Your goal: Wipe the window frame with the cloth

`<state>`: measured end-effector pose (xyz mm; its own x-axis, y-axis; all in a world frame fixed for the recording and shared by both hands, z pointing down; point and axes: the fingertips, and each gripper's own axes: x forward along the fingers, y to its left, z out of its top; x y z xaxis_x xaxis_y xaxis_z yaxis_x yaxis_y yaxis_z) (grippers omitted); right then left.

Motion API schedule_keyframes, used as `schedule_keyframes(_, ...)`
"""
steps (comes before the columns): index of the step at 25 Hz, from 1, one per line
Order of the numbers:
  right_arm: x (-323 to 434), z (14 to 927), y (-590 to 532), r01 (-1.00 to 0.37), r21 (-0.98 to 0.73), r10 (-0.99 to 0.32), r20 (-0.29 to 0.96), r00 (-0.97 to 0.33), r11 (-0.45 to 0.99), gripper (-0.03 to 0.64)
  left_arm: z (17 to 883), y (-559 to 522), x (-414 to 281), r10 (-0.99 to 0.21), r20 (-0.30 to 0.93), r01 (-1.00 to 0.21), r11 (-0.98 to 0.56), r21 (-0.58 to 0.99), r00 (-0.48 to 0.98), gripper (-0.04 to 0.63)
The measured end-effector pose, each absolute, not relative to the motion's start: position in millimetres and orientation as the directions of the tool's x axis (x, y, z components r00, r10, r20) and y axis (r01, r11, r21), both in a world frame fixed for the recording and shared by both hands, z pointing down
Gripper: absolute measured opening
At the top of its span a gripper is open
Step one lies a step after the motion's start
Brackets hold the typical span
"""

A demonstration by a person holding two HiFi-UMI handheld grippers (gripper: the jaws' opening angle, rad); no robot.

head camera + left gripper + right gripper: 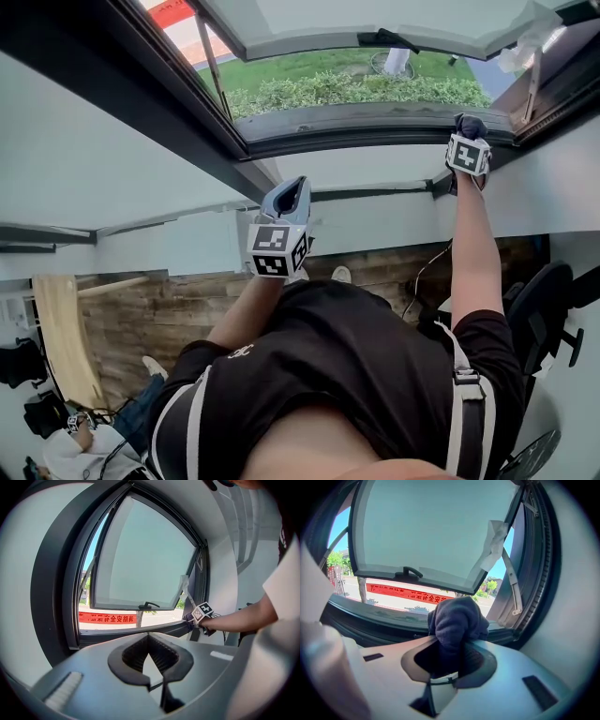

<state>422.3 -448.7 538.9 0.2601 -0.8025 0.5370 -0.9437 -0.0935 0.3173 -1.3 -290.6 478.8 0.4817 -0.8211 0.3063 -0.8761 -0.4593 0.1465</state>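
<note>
The dark window frame (356,122) runs along the bottom of an open window, and it also shows as the frame (140,632) and the frame (370,616). My right gripper (468,141) is shut on a bunched dark blue cloth (469,125) at the frame's lower right corner. Close up, the cloth (457,618) bulges from the right gripper (452,641) just above the sill rail. My left gripper (289,192) hangs back from the window, below the white ledge, shut on nothing. Its jaws (148,637) meet at the tips. From there the right gripper (202,613) shows against the frame.
The sash swings outward, with a black handle (411,571) on its lower rail and a white scrap (494,541) stuck at its corner. A metal stay arm (511,588) crosses the right side. A white ledge (375,164) lies under the frame. An office chair (539,309) stands at the right.
</note>
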Motion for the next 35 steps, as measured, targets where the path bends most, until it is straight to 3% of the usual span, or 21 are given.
schedule_keyframes(12,481.6,549.5,-454.5,-0.943,0.304,-0.760,0.578,0.297,-0.137,0.063,487.5,-300.8,7.8,-0.815,0.328,-0.878,-0.455,0.147,0.477,0.009)
schedule_keyframes(35,585.1,545.7,-459.3,-0.824,0.492,-0.641,0.544,0.542,-0.279,0.058,503.4,-311.5,23.5,-0.782,0.391,-0.867,-0.486,0.107,0.486,0.009)
